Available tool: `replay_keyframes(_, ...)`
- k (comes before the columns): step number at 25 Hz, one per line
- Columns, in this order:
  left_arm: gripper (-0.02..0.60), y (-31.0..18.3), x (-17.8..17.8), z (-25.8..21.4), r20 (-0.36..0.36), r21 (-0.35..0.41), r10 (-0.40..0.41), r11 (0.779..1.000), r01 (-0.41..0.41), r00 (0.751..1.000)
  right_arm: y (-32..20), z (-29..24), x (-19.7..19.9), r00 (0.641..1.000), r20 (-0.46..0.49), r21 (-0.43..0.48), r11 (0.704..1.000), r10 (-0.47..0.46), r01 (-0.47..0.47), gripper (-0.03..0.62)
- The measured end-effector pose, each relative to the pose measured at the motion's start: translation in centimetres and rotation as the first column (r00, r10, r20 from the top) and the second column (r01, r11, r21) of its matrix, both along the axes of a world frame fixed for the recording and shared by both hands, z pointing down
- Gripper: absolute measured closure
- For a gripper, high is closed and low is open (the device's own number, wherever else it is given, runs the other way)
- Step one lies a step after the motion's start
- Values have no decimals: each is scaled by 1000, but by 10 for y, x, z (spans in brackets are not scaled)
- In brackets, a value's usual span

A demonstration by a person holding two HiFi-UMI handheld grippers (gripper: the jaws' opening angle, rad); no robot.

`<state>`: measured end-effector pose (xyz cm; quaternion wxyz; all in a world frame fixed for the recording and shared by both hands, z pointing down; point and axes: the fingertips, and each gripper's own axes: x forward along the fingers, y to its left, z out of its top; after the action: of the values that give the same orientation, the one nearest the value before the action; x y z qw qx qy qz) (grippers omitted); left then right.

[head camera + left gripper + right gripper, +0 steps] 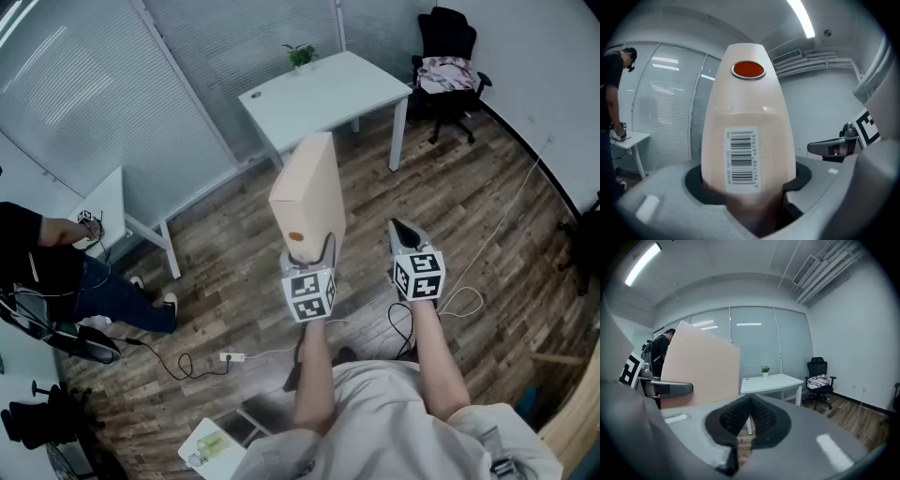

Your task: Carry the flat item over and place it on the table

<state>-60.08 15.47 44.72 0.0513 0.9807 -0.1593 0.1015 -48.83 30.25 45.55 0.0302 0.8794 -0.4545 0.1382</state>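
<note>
The left tongs (304, 255) clamp the lower end of the box (309, 192), which stands upright in the air, well short of the white tabletop (328, 94). The right tongs (405, 232), closed and empty, hang just beside it. Bare floor (234, 262) lies between the box and the tabletop. A plant (301, 56) sits at the tabletop's far edge and a chair (448, 70) stands to its right.

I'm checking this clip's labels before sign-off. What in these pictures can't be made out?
- Lower end of the flat box: left gripper view, buried between the left tool's jaws.
- Digits on its barcode label: same view, blurred.
- The small dark item on the white table: head view, too small.
- The person at the left: head view, cut off by the edge; right gripper view, mostly behind the box.
</note>
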Motion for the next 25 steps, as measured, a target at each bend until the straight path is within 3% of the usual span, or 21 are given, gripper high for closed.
replay_keyframes(10, 273, -18, -13, -2, -41, -15, 20, 1000, -21, 999, -4, 3, -14, 1000, -7, -11, 1000, 28, -28, 594)
replay_keyframes(14, 273, -30, -14, 1, -89, -48, -9, 999, 5, 996, 14, 4, -12, 999, -20, 13, 999, 41, -40, 593)
replay_keyframes(18, 273, -32, -6, 9, -109, -91, -49, 995, 39, 993, 40, -4, 18, 998, -6, 67, 996, 68, -67, 592)
replay_keyframes(21, 273, -35, 3, 11, -94, -74, -63, 996, 56, 994, 44, -9, 50, 997, 8, 102, 991, 81, -81, 594)
replay_keyframes(25, 273, -56, 24, 11, -74, -26, -122, 992, 120, 990, 14, -2, 92, 1000, 15, 93, 996, 5, -7, 594)
